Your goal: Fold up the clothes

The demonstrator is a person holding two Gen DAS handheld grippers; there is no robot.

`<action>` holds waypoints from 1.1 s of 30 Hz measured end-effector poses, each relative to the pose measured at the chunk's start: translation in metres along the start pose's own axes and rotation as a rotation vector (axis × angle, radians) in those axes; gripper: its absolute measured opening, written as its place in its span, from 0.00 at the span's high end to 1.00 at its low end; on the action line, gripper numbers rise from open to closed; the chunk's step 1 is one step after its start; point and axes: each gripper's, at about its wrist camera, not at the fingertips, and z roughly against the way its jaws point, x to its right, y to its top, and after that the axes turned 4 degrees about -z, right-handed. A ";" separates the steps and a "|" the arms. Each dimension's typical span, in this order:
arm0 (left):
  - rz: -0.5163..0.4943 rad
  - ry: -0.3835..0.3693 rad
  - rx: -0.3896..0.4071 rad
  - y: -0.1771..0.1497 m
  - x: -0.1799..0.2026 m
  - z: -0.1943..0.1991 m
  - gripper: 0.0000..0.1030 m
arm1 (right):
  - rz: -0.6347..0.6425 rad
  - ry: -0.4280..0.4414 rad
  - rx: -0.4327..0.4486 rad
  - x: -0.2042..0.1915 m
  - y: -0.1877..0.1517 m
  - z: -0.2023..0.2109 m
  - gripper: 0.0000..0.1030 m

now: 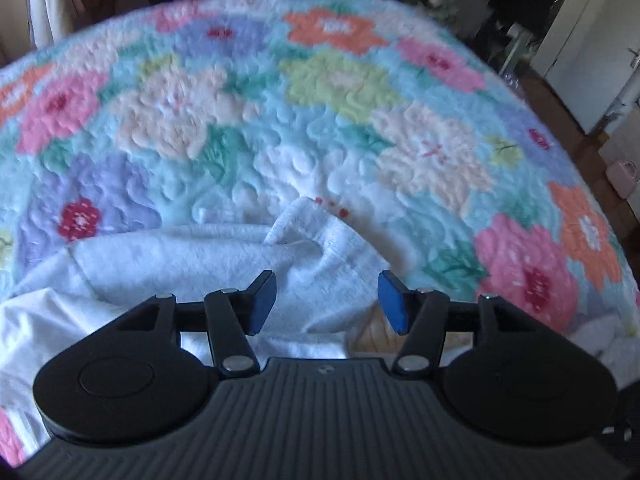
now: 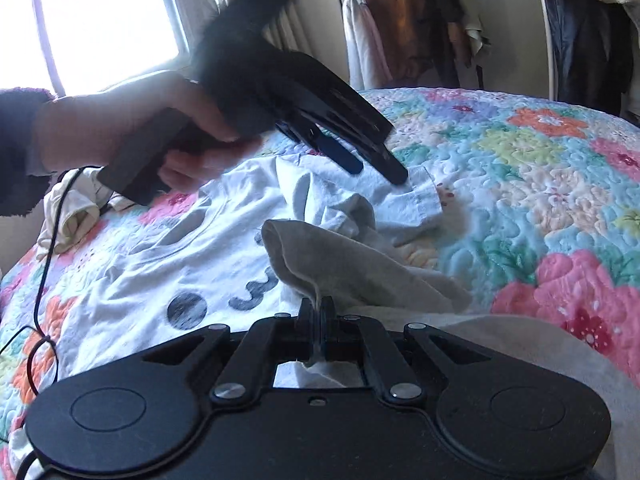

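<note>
A white T-shirt (image 2: 132,276) with dark printed shapes lies spread and rumpled on the floral quilt (image 2: 540,184). My right gripper (image 2: 318,308) is shut on a fold of the shirt's fabric and lifts it a little. My left gripper (image 1: 327,300) is open, with its blue pads above the shirt's sleeve (image 1: 308,236). It also shows in the right wrist view (image 2: 380,168), held in a hand just over the sleeve hem (image 2: 424,208).
A cream garment (image 2: 72,212) lies bunched at the bed's left edge, and a black cable (image 2: 44,280) runs across the quilt. A clothes rack (image 2: 420,20) stands behind the bed. The bed's right edge (image 1: 576,148) drops to the floor.
</note>
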 end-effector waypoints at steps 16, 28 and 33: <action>0.039 0.100 -0.066 0.008 -0.006 -0.058 0.72 | -0.144 0.040 0.012 0.024 0.002 -0.006 0.91; 0.116 0.211 0.111 0.010 -0.047 -0.019 0.92 | -0.206 -0.088 0.162 0.032 0.005 0.012 0.96; 0.227 0.210 0.149 0.008 -0.093 0.001 0.92 | -0.213 -0.111 0.129 0.035 0.009 0.009 0.83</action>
